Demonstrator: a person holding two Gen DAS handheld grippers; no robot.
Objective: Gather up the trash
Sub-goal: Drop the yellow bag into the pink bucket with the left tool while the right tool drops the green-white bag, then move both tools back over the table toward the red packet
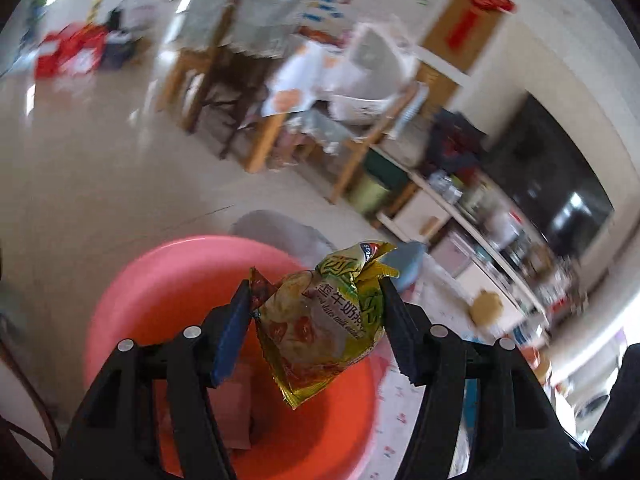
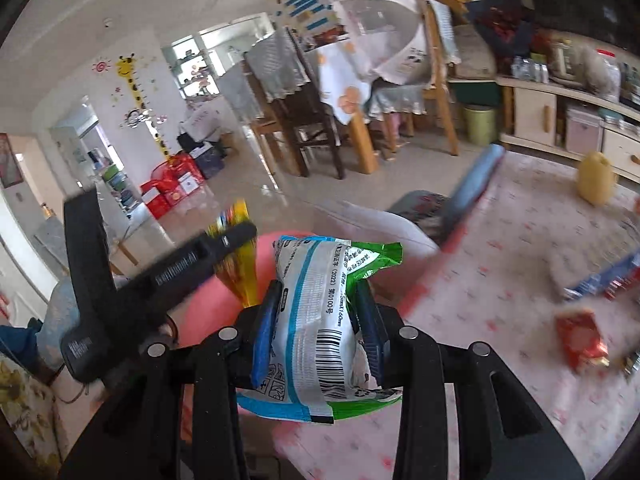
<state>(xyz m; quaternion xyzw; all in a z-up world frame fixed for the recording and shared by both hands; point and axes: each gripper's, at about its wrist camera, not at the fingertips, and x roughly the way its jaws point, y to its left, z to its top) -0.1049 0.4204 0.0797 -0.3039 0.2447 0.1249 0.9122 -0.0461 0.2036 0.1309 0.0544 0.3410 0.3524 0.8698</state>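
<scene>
Both loads hang over the pink basin (image 1: 168, 288): left gripper (image 1: 316, 312) jaws grip a yellow-green snack wrapper (image 1: 320, 320), right gripper (image 2: 316, 332) jaws a green-and-white packet (image 2: 316, 320).

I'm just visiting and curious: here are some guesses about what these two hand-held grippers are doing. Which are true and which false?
1. The left hand-held gripper holds a yellow snack packet. True.
2. The right hand-held gripper is empty. False: it is shut on a white and green wrapper with a barcode.
3. A pink basin lies below the left hand-held gripper. True.
4. The basin is blue. False: it is pink.
5. A red wrapper lies on the patterned mat. True.
</scene>
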